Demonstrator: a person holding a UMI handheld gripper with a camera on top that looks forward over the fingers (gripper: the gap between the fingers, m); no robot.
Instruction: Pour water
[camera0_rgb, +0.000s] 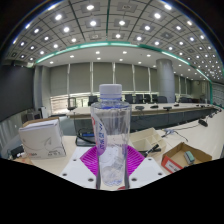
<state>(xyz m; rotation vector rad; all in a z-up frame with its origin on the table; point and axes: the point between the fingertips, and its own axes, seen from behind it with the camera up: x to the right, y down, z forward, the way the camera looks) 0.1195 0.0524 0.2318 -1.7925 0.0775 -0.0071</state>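
Observation:
A clear plastic water bottle (110, 135) with a white cap stands upright between my two fingers, lifted above the table level. My gripper (111, 160) is shut on it: the magenta pads (92, 160) press against both sides of its lower body. Water fills the lower part of the bottle. No cup or other vessel shows in this view.
A white box (42, 138) lies to the left on the table. A cardboard box (183, 155) with something red in it sits to the right. Beyond stretch long desks (165, 108) with chairs in a large meeting room.

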